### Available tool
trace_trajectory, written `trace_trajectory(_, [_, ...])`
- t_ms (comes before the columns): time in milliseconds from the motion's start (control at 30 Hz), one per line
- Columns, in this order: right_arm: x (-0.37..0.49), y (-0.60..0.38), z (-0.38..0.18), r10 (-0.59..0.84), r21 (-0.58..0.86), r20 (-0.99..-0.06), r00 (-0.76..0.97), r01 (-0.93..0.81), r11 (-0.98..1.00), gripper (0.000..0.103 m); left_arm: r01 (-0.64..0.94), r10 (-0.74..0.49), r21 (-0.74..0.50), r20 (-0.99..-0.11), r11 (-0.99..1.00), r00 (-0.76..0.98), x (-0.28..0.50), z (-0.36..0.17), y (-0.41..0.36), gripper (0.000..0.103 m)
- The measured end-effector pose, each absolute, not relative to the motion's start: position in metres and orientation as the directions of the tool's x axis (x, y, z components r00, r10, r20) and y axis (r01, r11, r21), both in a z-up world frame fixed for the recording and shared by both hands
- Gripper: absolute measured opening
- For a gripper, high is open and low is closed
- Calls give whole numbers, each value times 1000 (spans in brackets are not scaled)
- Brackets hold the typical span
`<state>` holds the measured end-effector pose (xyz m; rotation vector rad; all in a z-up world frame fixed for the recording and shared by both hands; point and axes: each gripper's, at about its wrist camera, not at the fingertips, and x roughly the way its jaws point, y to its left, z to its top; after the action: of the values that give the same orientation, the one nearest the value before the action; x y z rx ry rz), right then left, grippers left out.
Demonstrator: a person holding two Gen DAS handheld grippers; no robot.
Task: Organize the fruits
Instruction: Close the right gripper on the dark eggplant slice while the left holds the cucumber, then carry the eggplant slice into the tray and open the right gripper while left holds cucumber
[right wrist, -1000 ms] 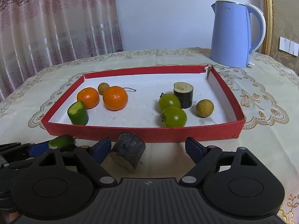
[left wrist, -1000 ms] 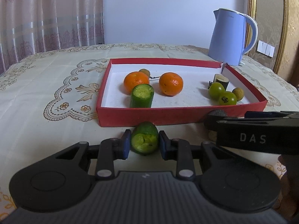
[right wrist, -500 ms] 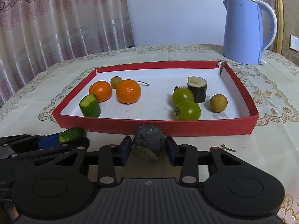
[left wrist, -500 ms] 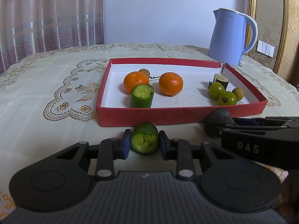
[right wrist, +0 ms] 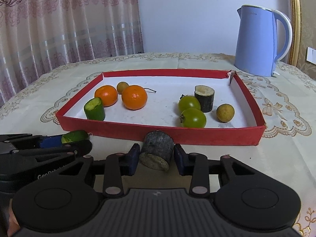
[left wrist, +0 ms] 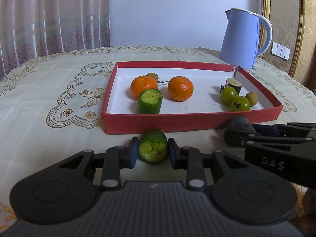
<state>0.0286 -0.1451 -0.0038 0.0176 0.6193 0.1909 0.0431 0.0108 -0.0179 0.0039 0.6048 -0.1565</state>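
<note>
Your left hand-held gripper is clamped on a green cucumber piece on the surface, just in front of the red tray. Your right hand-held gripper has just been closing and now squeezes a dark stub beside the tray's near wall. Inside the tray lie two oranges, two green tomatoes and another cucumber piece.

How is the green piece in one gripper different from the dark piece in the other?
The cucumber piece is bright green with a pale green, chewed-looking cut face; the dark stub is blackish with a dull tan cut face. The cucumber piece sits in the left gripper, the dark stub in the right gripper. Both are short cut cylinders, gripped just outside the red tray.
</note>
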Motion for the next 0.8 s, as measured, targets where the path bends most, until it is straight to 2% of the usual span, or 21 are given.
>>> trace_trajectory(133, [23, -150, 1, 184, 72, -565, 805, -174, 982, 36, 148, -144, -40, -567, 988, 811, 43, -18, 11, 28])
trace_trajectory(200, [18, -152, 6, 178, 53, -552, 815, -178, 983, 33, 148, -144, -39, -567, 988, 811, 43, -18, 11, 28])
trace_trajectory(433, [8, -161, 32, 142, -21, -475, 868, -173, 985, 31, 148, -144, -40, -567, 988, 811, 43, -18, 12, 28])
trace_trajectory(533, [9, -168, 33, 130, -33, -477, 869, -165, 986, 31, 148, -145, -40, -567, 988, 811, 43, -18, 11, 28])
trace_trajectory(800, [11, -186, 18, 172, 78, -542, 823, -154, 985, 31, 148, -147, -43, -566, 988, 811, 43, -18, 12, 28])
